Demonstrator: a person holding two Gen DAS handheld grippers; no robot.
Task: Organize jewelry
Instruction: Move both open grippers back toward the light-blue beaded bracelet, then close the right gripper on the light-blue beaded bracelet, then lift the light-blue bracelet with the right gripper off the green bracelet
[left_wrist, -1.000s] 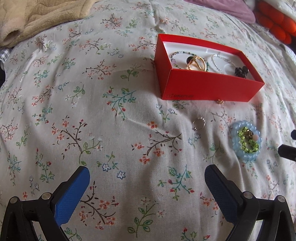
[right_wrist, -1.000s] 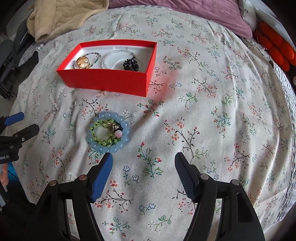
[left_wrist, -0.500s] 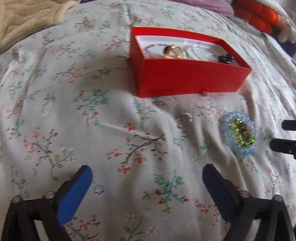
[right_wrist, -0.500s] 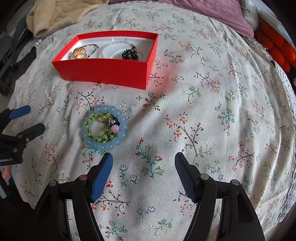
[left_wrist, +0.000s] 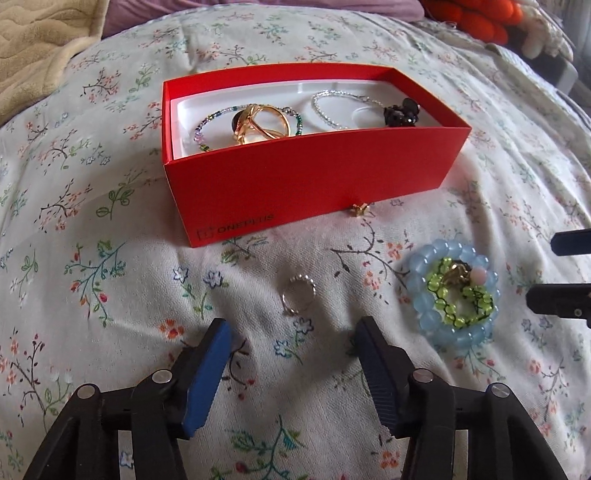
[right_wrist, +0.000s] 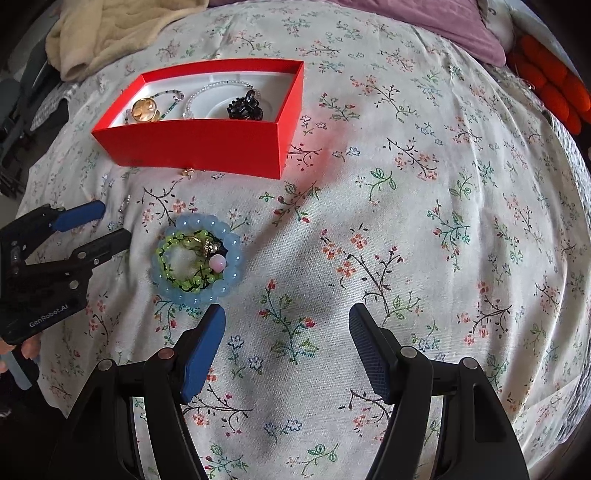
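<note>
A red box (left_wrist: 314, 177) (right_wrist: 192, 144) on the floral bedspread holds a gold ring (left_wrist: 260, 123), beaded bracelets and a black hair clip (right_wrist: 243, 107). A small silver ring (left_wrist: 298, 298) lies just ahead of my open left gripper (left_wrist: 293, 354), between its fingertips' line and the box. A blue bead bracelet (left_wrist: 456, 295) (right_wrist: 195, 260) with a green bracelet and charms inside it lies to the right. A tiny gold earring (left_wrist: 359, 209) sits at the box's front wall. My right gripper (right_wrist: 286, 343) is open and empty, just right of the blue bracelet.
A beige blanket (right_wrist: 110, 29) lies at the back left, a purple pillow (right_wrist: 424, 22) and an orange cushion (right_wrist: 550, 88) at the back right. The bedspread (right_wrist: 406, 221) is soft and wrinkled. The left gripper's body (right_wrist: 48, 266) shows at the right view's left edge.
My left gripper has moved forward and right toward the silver ring, and its fingers have narrowed. The right gripper has edged slightly closer to the blue bracelet.
</note>
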